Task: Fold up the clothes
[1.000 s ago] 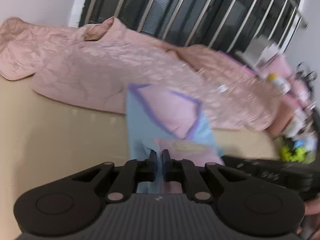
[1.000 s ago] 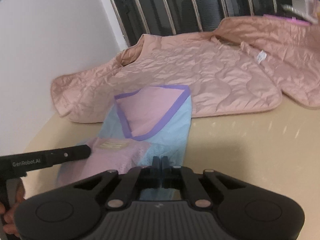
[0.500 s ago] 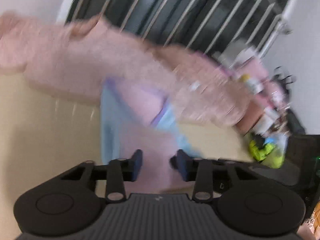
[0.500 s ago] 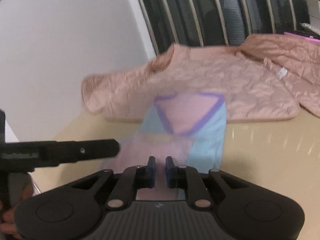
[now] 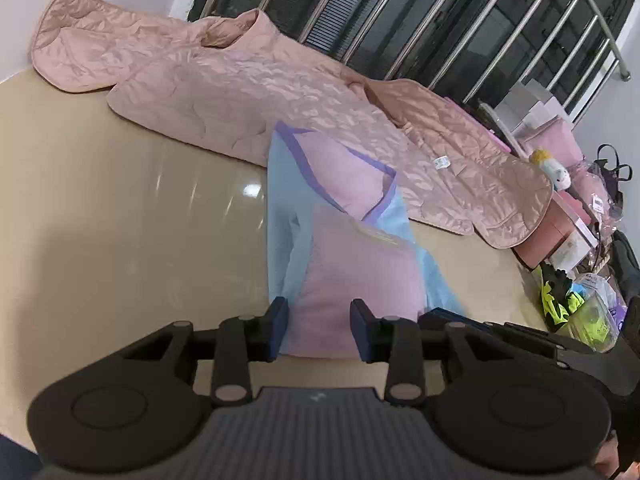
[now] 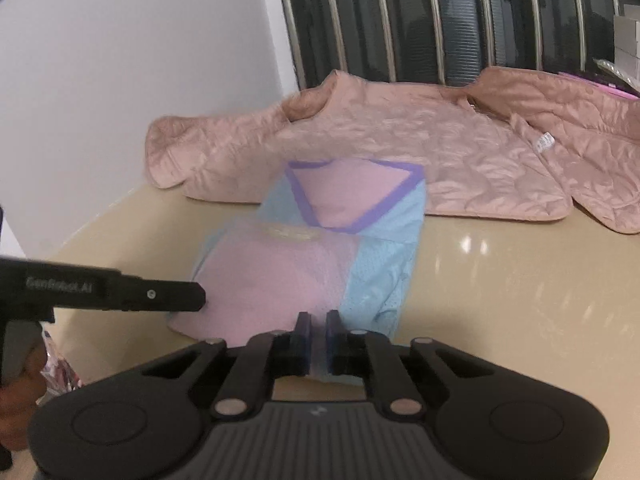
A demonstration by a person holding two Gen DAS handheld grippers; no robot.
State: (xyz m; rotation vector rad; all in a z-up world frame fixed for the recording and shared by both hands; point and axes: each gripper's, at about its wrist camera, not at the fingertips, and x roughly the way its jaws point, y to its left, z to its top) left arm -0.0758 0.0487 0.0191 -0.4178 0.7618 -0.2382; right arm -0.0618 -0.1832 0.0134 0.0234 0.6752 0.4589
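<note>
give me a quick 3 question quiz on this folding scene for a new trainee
1. True or false: the left tongs are open, with nothing held between the fingers.
2. Multiple choice: what lies behind the blue and pink garment on the table? A) a folded towel B) a pink quilted jacket C) a pair of jeans
3. Fill in: the right tongs stand almost closed at the garment's ____ edge.

Key
1. True: the fingers stand wide apart over the garment's near edge.
2. B: it is spread out flat along the window bars.
3. Near; a thin bit of cloth shows between the fingers, though a firm pinch is hard to confirm.
</note>
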